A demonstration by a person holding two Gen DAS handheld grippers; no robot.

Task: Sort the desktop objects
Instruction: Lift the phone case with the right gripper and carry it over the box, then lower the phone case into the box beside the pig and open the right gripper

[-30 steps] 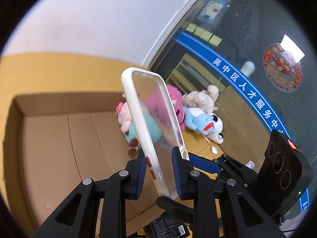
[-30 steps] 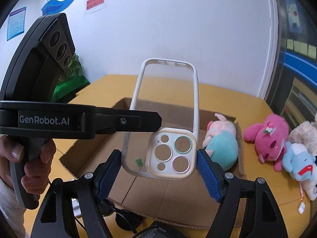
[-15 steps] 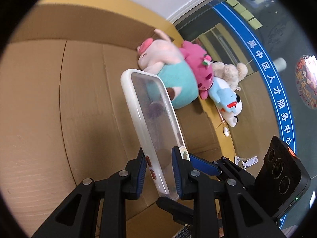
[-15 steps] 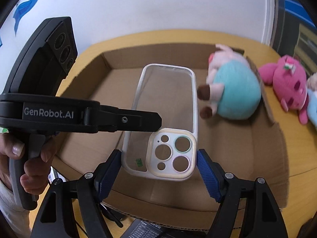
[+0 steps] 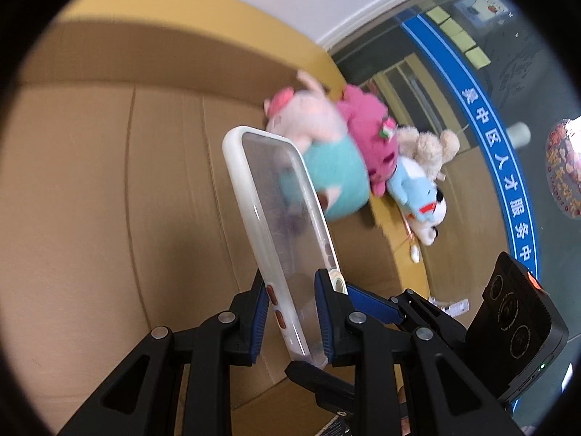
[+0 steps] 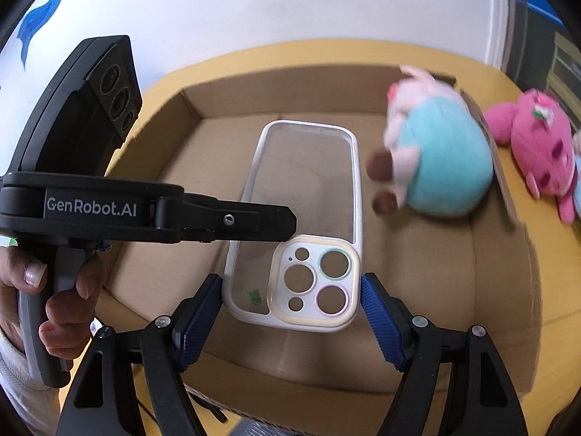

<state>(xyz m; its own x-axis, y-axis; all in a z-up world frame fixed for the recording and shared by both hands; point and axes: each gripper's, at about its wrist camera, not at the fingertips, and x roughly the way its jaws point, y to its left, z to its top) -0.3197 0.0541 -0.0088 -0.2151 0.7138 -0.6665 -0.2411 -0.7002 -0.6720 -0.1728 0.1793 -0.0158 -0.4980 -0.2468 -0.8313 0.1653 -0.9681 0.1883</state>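
Note:
A clear phone case with a white rim (image 5: 279,225) stands edge-on between the jaws of my left gripper (image 5: 290,301), which is shut on its lower end. In the right wrist view the phone case (image 6: 301,218) hangs over the open cardboard box (image 6: 435,276), held from the left by the other gripper's black body. My right gripper (image 6: 290,301) has its blue pads spread on both sides of the case's camera end, with small gaps showing. A pink-and-teal plush (image 6: 432,167) lies in the box's far right corner; it also shows in the left wrist view (image 5: 326,160).
A pink plush (image 6: 537,149), a blue-and-white plush dog (image 5: 417,200) and a beige plush (image 5: 428,145) lie on the yellow table (image 6: 326,51) right of the box. A white wall stands behind the table. A glass partition with a blue band (image 5: 508,181) is at the right.
Both grippers and the phone case have moved down and forward over the box, whose floor now fills more of both views. The grip on the case is unchanged.

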